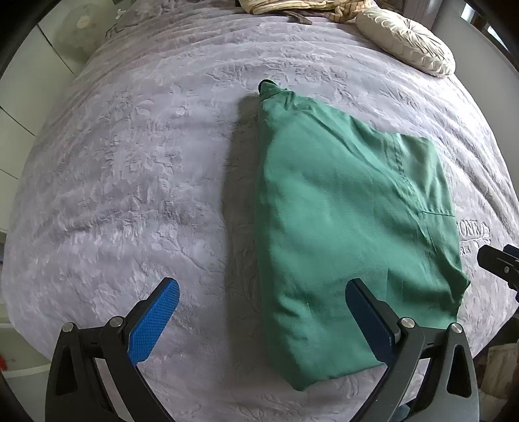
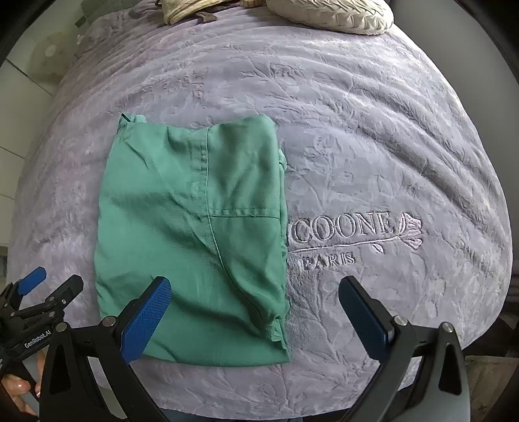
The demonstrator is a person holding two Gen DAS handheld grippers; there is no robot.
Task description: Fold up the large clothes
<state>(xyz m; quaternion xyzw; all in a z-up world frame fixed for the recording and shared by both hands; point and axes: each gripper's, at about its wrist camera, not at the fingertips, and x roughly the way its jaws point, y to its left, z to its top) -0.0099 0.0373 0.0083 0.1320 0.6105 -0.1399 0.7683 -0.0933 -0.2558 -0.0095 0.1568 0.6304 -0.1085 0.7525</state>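
A green garment [image 1: 337, 227] lies folded into a compact rectangle on the grey-purple bedspread [image 1: 129, 181]; it also shows in the right wrist view [image 2: 191, 240], left of centre. My left gripper [image 1: 262, 298] is open and empty, hovering over the garment's near left edge. My right gripper [image 2: 256, 295] is open and empty above the garment's near right corner. The left gripper shows at the left edge of the right wrist view [image 2: 48, 285], and the right gripper's tip shows at the right edge of the left wrist view [image 1: 499, 263].
The bedspread [image 2: 373, 162] carries an embroidered "COONE PARIS" logo [image 2: 350, 233] right of the garment. A cream round pillow [image 1: 405, 39] and a striped cloth [image 1: 292, 6] lie at the bed's far end. A fan [image 1: 81, 29] stands beyond the far left.
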